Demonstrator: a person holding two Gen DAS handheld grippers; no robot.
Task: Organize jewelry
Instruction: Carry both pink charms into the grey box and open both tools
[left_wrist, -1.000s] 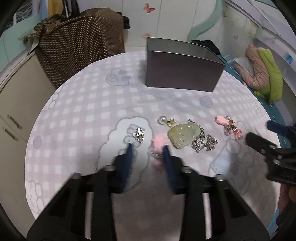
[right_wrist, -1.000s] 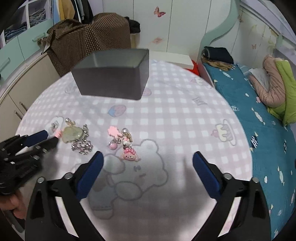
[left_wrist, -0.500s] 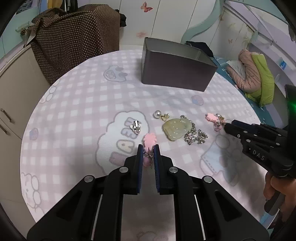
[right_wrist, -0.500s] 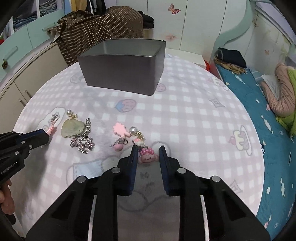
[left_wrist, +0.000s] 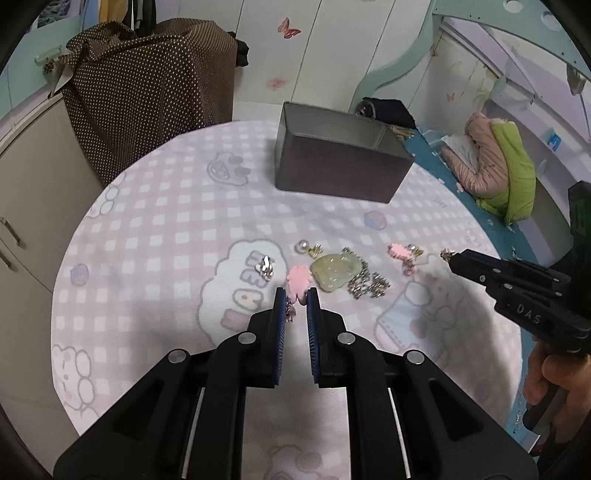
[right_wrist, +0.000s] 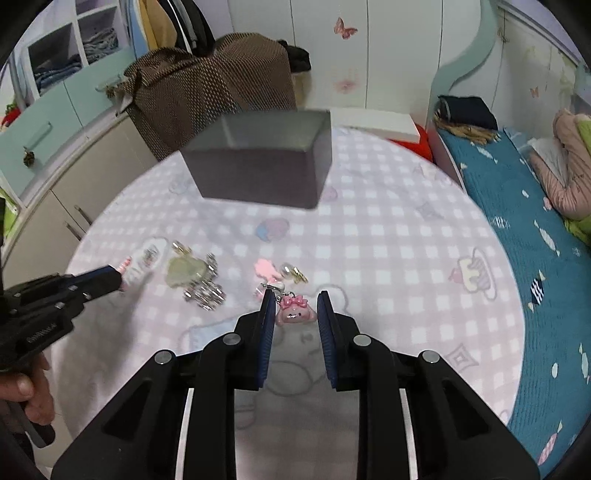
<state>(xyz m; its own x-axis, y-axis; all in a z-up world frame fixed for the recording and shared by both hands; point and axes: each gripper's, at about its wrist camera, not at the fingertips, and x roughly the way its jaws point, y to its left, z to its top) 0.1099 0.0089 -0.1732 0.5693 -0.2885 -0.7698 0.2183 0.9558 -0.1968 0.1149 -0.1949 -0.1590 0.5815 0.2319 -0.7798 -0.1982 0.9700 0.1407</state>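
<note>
We hold two charms at once. Our left tongs (left_wrist: 296, 300) are nearly together, clamped on the pink flower charm (left_wrist: 298, 280), whose petals stick out just past the tips while its small dangle hangs between the pads. Our right tongs (right_wrist: 293, 303) are narrowed onto the pink bow-faced charm (right_wrist: 293, 313); its left edge meets the left pad, but whether the right pad touches we cannot tell, so we judge this grip less sure.

The dark grey box (left_wrist: 341, 168) stands on the checked worktop (left_wrist: 166, 229) straight ahead of both tongs, beyond the loose pieces, open top upward, its long side lying across our line of travel. From the left view it sits ahead and slightly right; from the right view, ahead and slightly left. Neither hand looks clearly nearer.

Between us and the box remain the pale green pendant (left_wrist: 334, 271) with its silver chain (left_wrist: 367, 284), a pearl earring (left_wrist: 302, 246), a silver clip (left_wrist: 266, 266) and another pink charm (left_wrist: 399, 252), so carrying forward means passing above them.
</note>
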